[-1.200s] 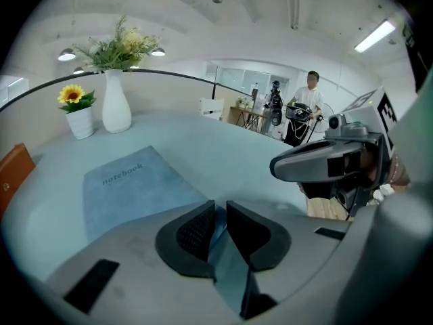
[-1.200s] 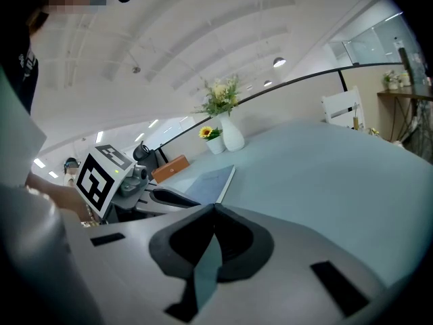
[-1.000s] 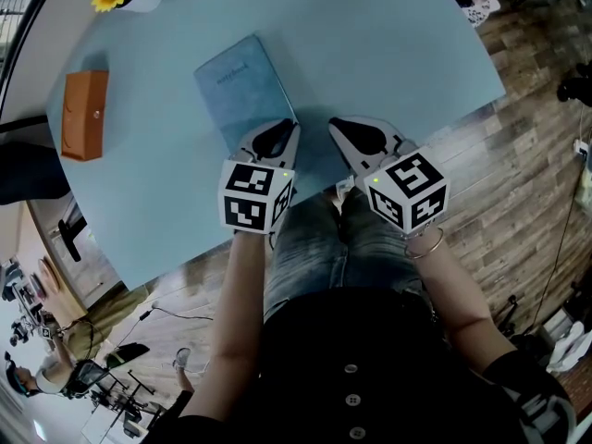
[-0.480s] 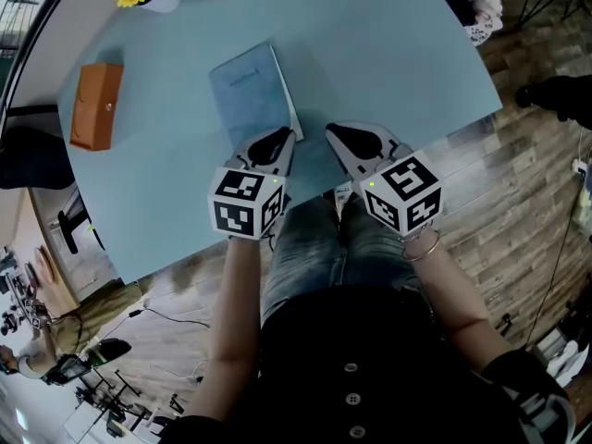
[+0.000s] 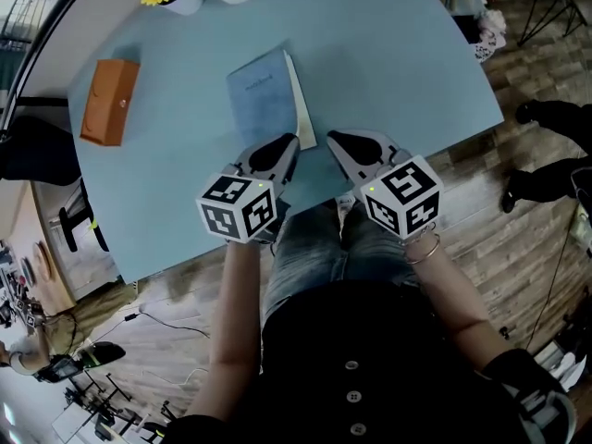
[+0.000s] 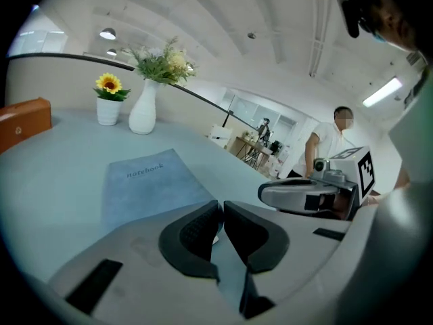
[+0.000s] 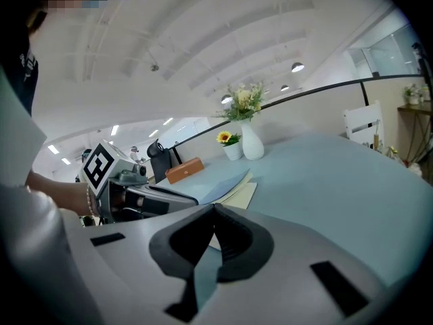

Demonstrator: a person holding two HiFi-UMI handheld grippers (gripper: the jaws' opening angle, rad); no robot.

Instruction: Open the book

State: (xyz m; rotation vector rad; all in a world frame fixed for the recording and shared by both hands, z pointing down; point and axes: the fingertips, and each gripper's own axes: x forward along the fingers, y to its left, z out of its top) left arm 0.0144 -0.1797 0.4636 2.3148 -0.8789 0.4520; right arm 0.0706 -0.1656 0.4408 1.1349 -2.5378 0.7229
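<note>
Right gripper [image 7: 214, 207] closed, tips pressed together; just beyond, book [image 7: 220, 187] with blue cover raised off cream pages; white vase [image 7: 252, 144] farther back.

I look down on a pale blue table [image 5: 388, 54] over wood plank floor [image 5: 518, 257], white ceiling [image 6: 270, 19] with lamps [image 6: 107, 33] overhead.

Head cam's way up over the table [image 5: 398, 54], aimed steeply down. It has the book [image 5: 264, 95] at 12 o'clock and the left gripper [image 5: 292, 144] and right gripper [image 5: 333, 139] nearer, toward 6. Each gripper cam sits low, right behind its own jaws, looking across the tabletop toward the white vase [image 6: 143, 110]. All three catch the book. Left cam gets the other gripper at 3 o'clock, right cam at 9.
</note>
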